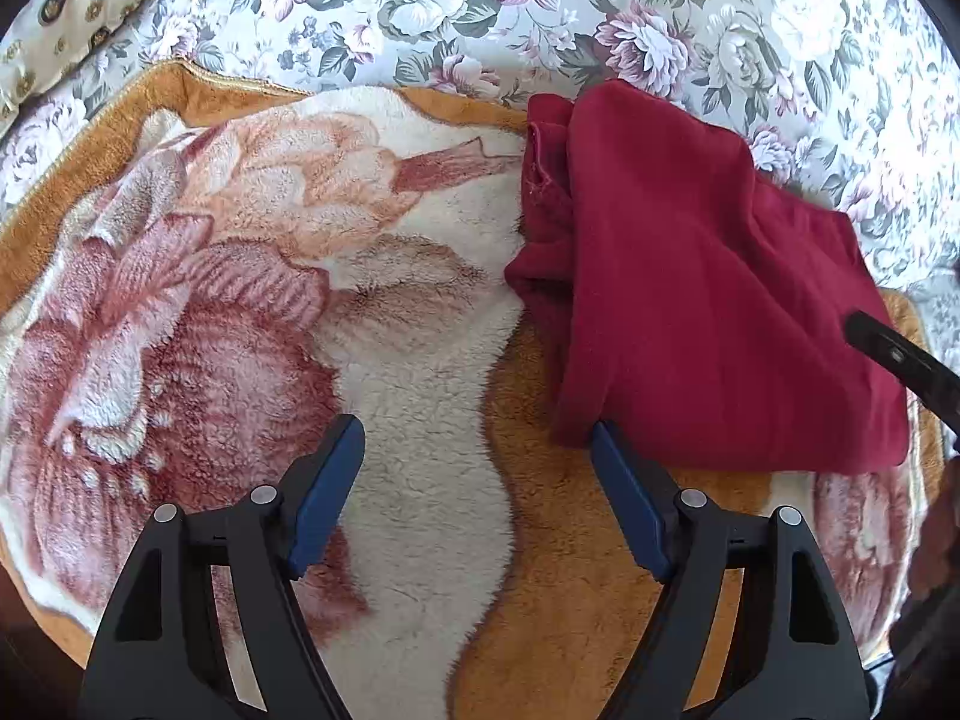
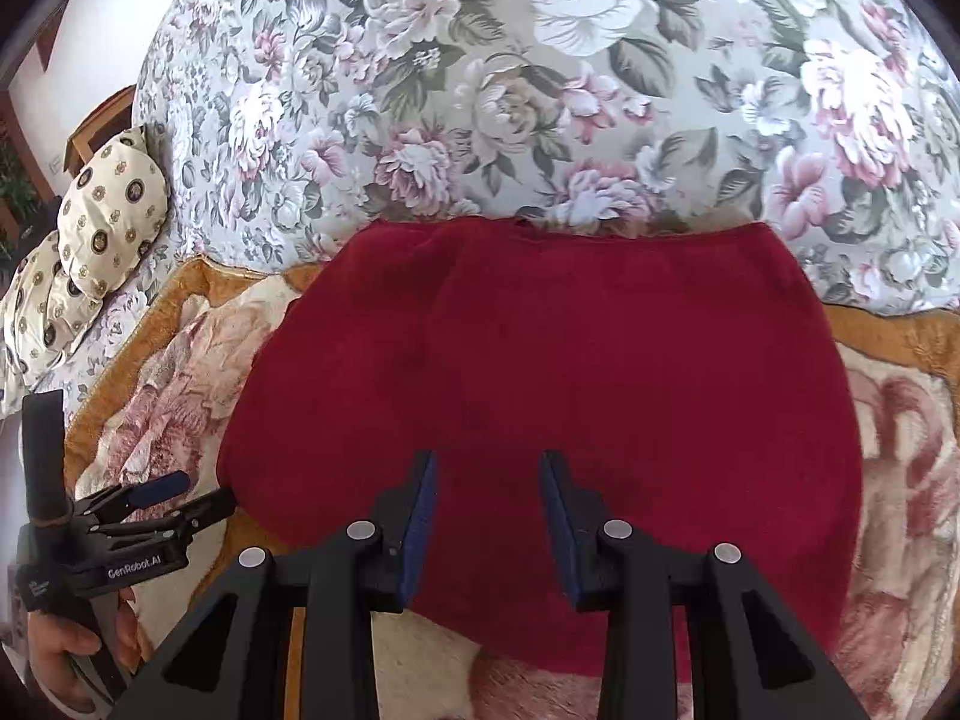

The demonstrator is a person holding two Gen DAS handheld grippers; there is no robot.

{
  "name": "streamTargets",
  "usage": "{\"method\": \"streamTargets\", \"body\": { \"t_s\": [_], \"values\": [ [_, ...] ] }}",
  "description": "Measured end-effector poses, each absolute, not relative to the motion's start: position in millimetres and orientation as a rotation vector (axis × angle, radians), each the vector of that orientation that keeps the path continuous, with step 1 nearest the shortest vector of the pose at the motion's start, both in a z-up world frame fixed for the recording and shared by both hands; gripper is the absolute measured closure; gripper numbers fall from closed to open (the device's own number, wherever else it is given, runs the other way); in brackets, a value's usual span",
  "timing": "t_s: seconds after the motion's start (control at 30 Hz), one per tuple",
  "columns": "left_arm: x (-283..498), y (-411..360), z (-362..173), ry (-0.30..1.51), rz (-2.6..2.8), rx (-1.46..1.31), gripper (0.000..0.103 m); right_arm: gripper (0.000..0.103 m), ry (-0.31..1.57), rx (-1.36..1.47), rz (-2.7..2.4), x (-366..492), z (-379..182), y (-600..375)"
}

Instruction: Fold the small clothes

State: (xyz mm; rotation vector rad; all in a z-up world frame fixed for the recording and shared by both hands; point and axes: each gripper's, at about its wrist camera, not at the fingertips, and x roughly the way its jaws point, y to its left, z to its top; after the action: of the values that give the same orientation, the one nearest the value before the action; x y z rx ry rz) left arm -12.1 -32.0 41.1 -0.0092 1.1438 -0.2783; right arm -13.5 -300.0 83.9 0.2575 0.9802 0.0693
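Floral bedding [image 1: 540, 18] in grey, pink and green covers the far part of the bed, and a plush orange-bordered blanket [image 1: 240, 300] with a big rose print lies over the near part. A dark red garment [image 1: 708, 312], already folded over on itself, rests across the blanket's far edge, partly on the floral bedding; in the right wrist view it [image 2: 540, 372] spreads wide and flat, its far hem straight.

The left gripper [image 1: 477, 438] hangs over the blanket with its blue-padded jaws spread wide and nothing between them. Its right pad sits at the near left corner of the garment, apparently just meeting the edge, though actual contact is hard to judge. From the right wrist view the same left gripper [image 2: 186, 495] shows at the garment's left edge, held by a hand [image 2: 72, 654].

The right gripper [image 2: 489, 462] is above the near middle of the garment, jaws partly apart, with only cloth seen beneath the gap; no fold is pinched between the pads. One finger tip of it [image 1: 888, 348] enters the left wrist view at the right edge, over the red cloth.

A cream patterned pillow [image 2: 102, 210] lies at the far left. The room beyond is cut off and blurred, and the garment's near edge is hidden behind the right gripper's body.
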Motion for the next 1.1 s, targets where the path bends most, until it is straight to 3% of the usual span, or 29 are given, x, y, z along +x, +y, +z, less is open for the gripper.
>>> {"method": "streamTargets", "body": {
  "t_s": [0.47, 0.7, 0.83, 1.1],
  "values": [
    [0, -39, 40, 1.149, -0.308, -0.064, 0.024, 0.071, 0.959, 0.221, 0.067, 89, 74, -264],
    [1, -39, 39, 1.154, -0.314, -0.063, 0.024, 0.071, 0.997, 0.312, -0.020, 120, 46, -272],
    [5, -40, 36, 1.163, -0.315, -0.060, 0.024, 0.071, 1.053, 0.207, 0.036, 139, 28, -243],
    [6, -40, 38, 1.166, -0.313, -0.080, 0.024, 0.071, 0.987, 0.208, 0.053, 105, 62, -270]
  ]
}}
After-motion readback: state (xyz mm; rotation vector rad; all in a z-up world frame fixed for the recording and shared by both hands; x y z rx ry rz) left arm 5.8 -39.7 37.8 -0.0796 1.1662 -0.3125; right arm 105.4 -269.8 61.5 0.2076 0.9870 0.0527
